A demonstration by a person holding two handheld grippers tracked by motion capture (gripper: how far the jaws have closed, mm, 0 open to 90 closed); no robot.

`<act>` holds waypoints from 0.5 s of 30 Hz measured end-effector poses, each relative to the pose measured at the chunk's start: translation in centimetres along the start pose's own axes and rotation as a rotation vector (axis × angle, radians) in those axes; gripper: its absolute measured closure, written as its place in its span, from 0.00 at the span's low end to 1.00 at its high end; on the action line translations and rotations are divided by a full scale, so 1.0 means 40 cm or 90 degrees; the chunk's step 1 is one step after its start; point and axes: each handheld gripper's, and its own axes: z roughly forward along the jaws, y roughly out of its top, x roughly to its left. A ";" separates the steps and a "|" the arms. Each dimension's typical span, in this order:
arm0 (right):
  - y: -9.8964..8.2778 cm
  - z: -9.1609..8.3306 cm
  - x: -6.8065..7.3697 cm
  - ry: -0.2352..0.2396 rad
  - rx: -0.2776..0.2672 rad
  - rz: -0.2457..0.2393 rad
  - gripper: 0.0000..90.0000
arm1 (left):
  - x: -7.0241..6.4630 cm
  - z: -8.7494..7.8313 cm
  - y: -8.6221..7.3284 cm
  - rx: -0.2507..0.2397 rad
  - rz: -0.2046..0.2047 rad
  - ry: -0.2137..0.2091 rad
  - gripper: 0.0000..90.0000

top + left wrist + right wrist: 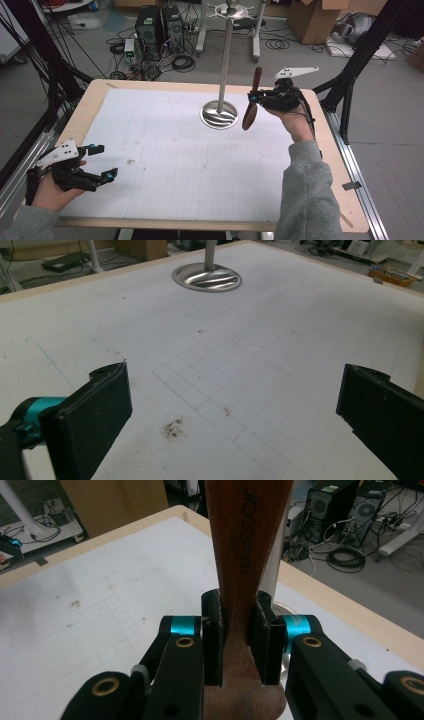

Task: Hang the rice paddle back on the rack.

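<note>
Two grippers, one wooden utensil, one metal stand and one table make up the count in the high view. At the lower left of that frame the left gripper (100, 162) sits in a hand, its two black jaws spread wide over the white gridded sheet (165, 165) with nothing between them; in the left gripper view the same jaws stand far apart at the bottom corners, a small dark smudge (173, 428) on the paper between them and the stand's round steel base (206, 278) at the upper centre. In the middle of the high view the metal stand (224, 65) rises as a single thin pole from that shiny disc. Just to its right, in the upper right, the right gripper (254, 96) is lifted off the table and pinches the wooden utensil (253, 100) around its middle. The utensil is dark reddish-brown, long and narrow, held nearly upright (slightly tilted), with a wider rounded end hanging low; the right gripper view shows its grain and stamped lettering on the wood, the pads (211, 640) pressed on both edges
</note>
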 end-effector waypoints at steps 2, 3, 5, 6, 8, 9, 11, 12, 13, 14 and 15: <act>0.015 0.007 -0.002 0.002 0.001 -0.006 0.86 | 0.001 -0.010 0.002 -0.006 -0.001 0.005 0.02; 0.019 0.009 -0.007 0.002 -0.003 -0.011 0.86 | 0.002 -0.013 0.002 -0.006 -0.001 0.005 0.02; 0.024 0.009 -0.013 0.004 -0.004 -0.013 0.86 | 0.003 -0.015 0.000 -0.006 -0.003 0.009 0.02; 0.024 0.009 -0.013 0.004 -0.004 -0.013 0.86 | 0.003 -0.015 0.000 -0.006 -0.003 0.009 0.02; 0.030 0.007 -0.024 0.010 -0.002 0.000 0.86 | 0.005 -0.017 -0.002 -0.004 -0.004 0.010 0.02; 0.033 0.006 -0.029 0.013 0.001 0.006 0.86 | 0.005 -0.018 -0.002 -0.004 -0.004 0.010 0.02; 0.036 0.006 -0.034 0.015 0.008 0.010 0.86 | 0.005 -0.019 -0.002 -0.005 -0.002 0.010 0.02; 0.043 0.004 -0.038 0.012 0.019 0.016 0.86 | 0.004 -0.021 -0.002 -0.005 0.000 0.011 0.02; 0.046 0.004 -0.040 0.013 0.018 0.012 0.86 | 0.004 -0.022 -0.002 -0.006 0.003 0.012 0.02; 0.049 0.002 -0.041 0.014 0.019 0.015 0.86 | 0.004 -0.022 -0.003 -0.006 0.001 0.012 0.02; 0.049 0.002 -0.041 0.014 0.019 0.015 0.86 | 0.004 -0.022 -0.003 -0.006 0.001 0.012 0.02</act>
